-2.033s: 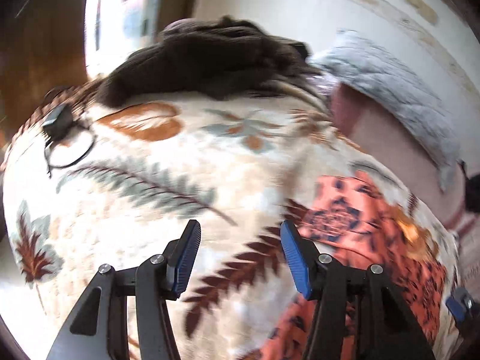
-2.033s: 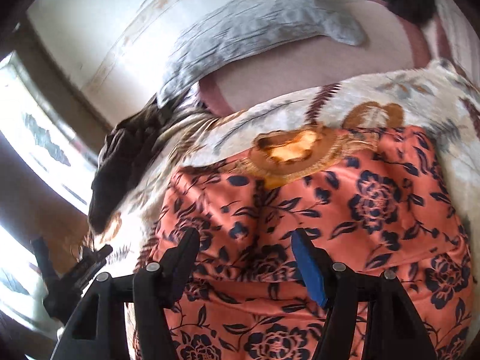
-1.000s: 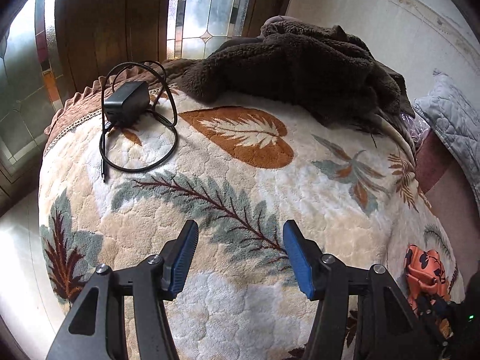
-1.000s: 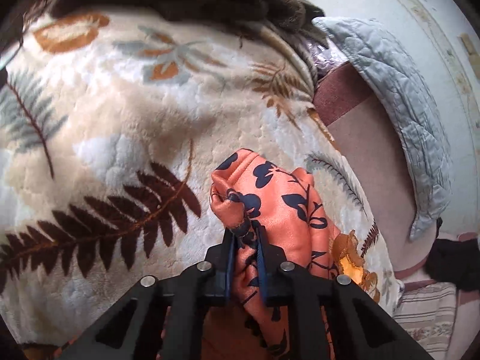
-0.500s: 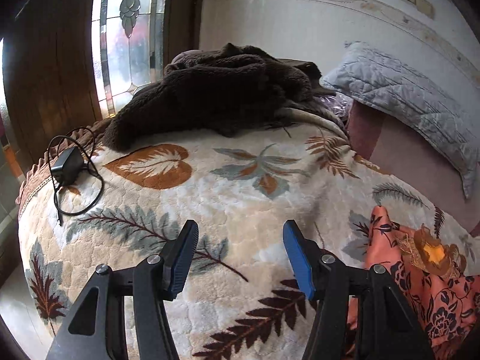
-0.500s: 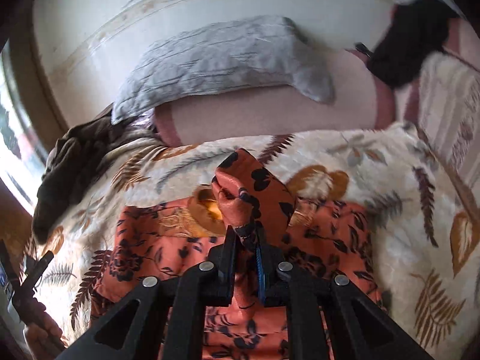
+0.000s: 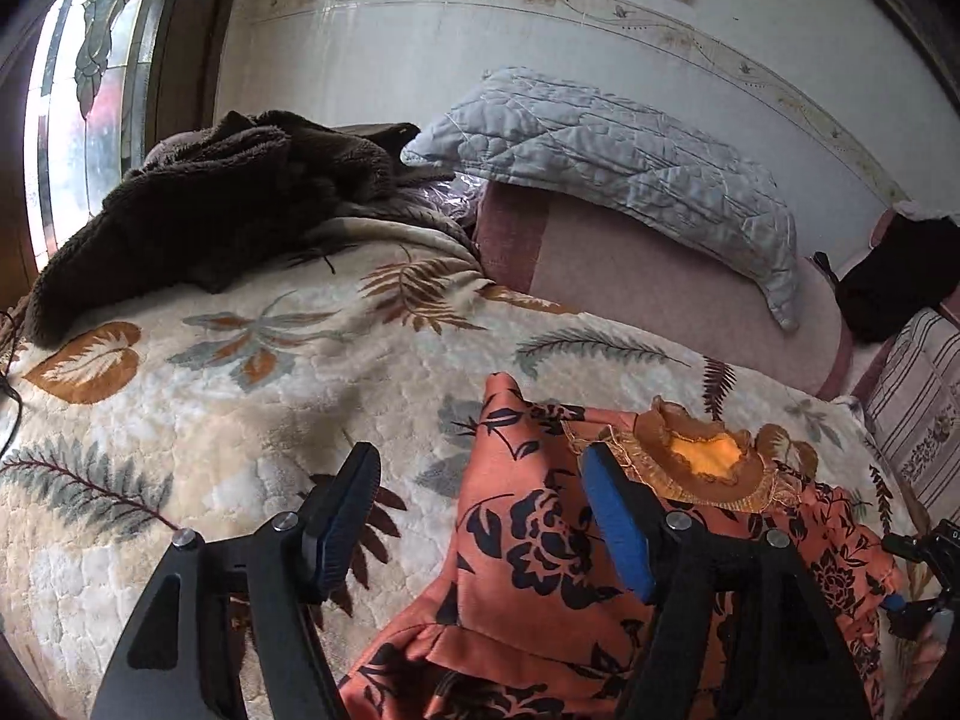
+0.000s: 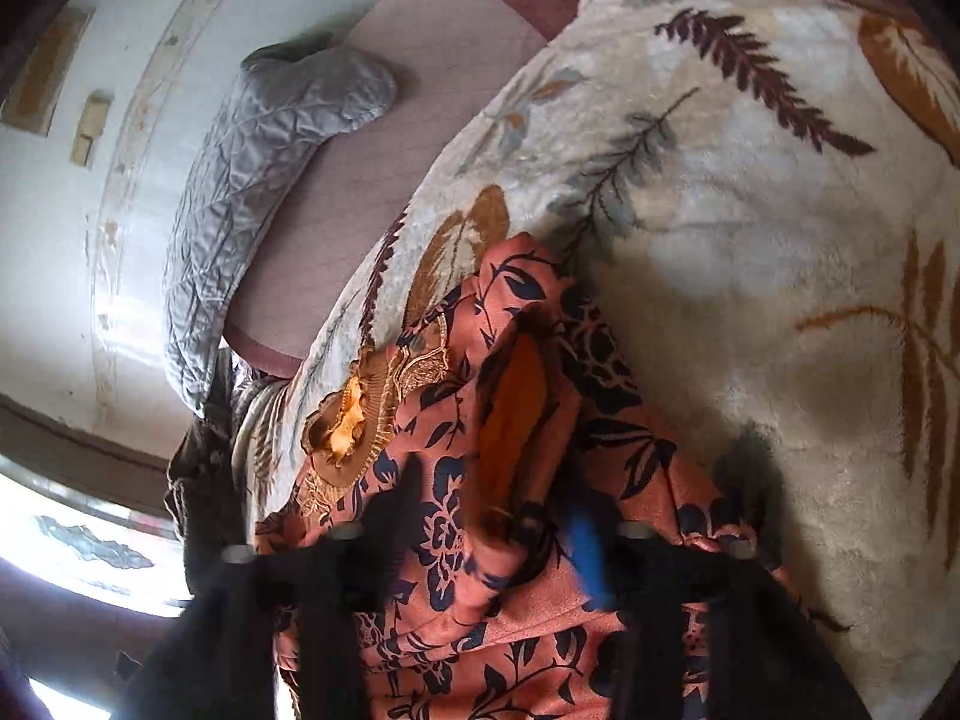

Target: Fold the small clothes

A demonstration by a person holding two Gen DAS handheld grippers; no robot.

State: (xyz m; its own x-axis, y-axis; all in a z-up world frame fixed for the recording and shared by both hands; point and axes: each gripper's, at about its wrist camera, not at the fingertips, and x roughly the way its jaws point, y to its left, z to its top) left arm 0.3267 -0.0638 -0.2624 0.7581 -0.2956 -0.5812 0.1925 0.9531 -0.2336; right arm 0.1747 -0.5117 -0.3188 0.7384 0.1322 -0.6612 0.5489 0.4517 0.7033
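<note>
On blanket point(image 7: 252, 396), garment point(image 7: 540, 546) neck-away lengthwise

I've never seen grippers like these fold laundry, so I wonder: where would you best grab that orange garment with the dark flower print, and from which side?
Probably at the pointed corner of the orange floral garment, coming in from the bare side of the cream leaf-patterned blanket. That corner sticks up in a peak, so a finger could slip under it, whereas the middle lies flat. The left gripper, opening, is nearest.
</note>
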